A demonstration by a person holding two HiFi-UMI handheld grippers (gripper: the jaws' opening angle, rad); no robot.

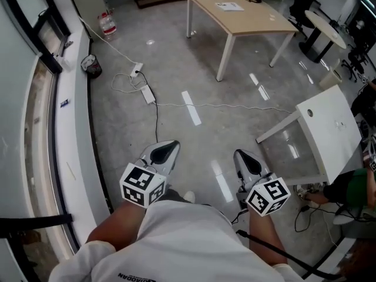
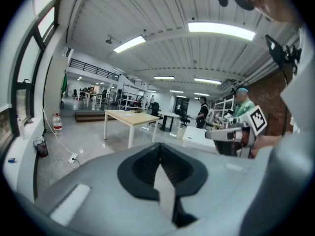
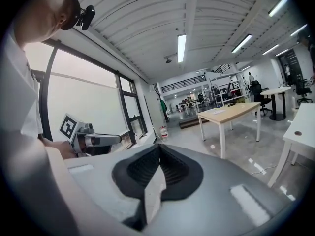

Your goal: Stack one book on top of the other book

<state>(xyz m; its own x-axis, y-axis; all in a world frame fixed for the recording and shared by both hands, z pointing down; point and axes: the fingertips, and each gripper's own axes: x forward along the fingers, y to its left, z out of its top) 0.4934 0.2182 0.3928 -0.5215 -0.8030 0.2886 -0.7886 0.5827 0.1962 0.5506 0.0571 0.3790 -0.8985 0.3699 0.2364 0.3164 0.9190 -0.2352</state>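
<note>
No book shows in any view. In the head view both grippers are held out in front of the person's waist, above the grey concrete floor. My left gripper [image 1: 170, 146] is shut with nothing between its jaws, and its marker cube [image 1: 141, 184] sits just behind. My right gripper [image 1: 240, 155] is also shut and empty. In the left gripper view the jaws [image 2: 160, 149] meet in a closed seam, and the right gripper [image 2: 231, 134] appears off to the right. The right gripper view shows its own shut jaws [image 3: 158, 149] and the left gripper [image 3: 96, 140] at the left.
A wooden table [image 1: 247, 17] stands far ahead and a white table [image 1: 329, 127] at the right. A cable with a power strip [image 1: 147, 94] trails over the floor. A window ledge [image 1: 71, 128] runs along the left. A person in green [image 1: 353, 187] sits low at the right.
</note>
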